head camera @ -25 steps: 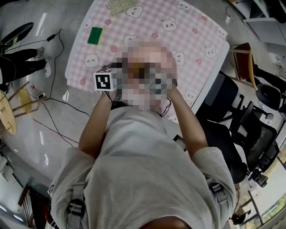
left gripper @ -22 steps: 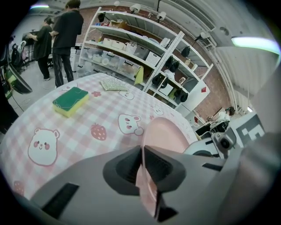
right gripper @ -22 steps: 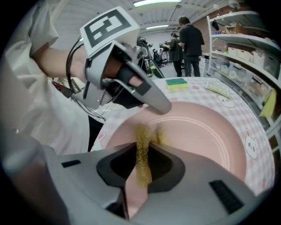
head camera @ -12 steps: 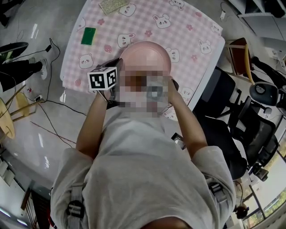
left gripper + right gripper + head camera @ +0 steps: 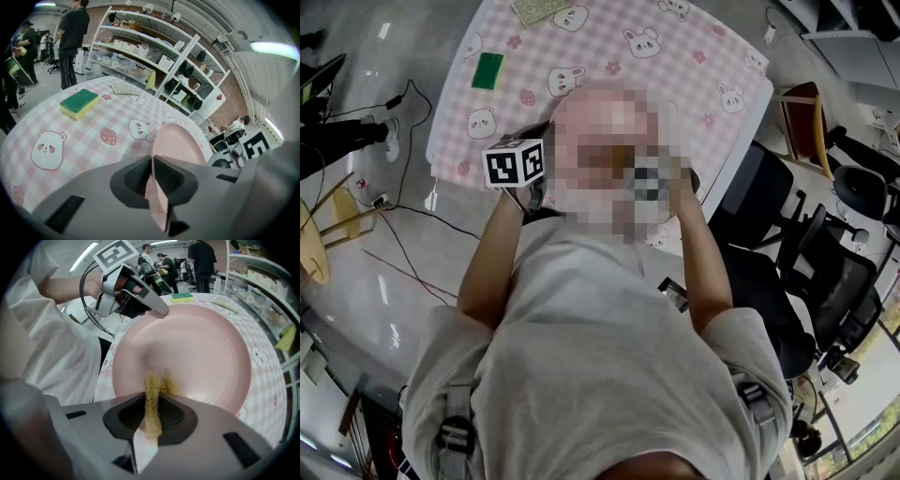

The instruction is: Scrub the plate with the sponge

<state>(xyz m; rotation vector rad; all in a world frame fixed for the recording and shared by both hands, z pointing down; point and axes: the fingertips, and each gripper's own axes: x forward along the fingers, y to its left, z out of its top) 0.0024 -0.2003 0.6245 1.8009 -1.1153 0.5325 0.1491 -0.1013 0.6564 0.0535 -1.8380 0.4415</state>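
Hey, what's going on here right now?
A person is scrubbing a plate using two handheld grippers. The left gripper is clamped on the rim of a pink plate, holding it up. The right gripper is shut on a yellowish sponge, pressed against the plate's face. A green sponge lies on the table.

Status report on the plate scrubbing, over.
Left tool shut on pink plate rim. Right tool shut on yellow sponge, against plate face. Green sponge unused on table.
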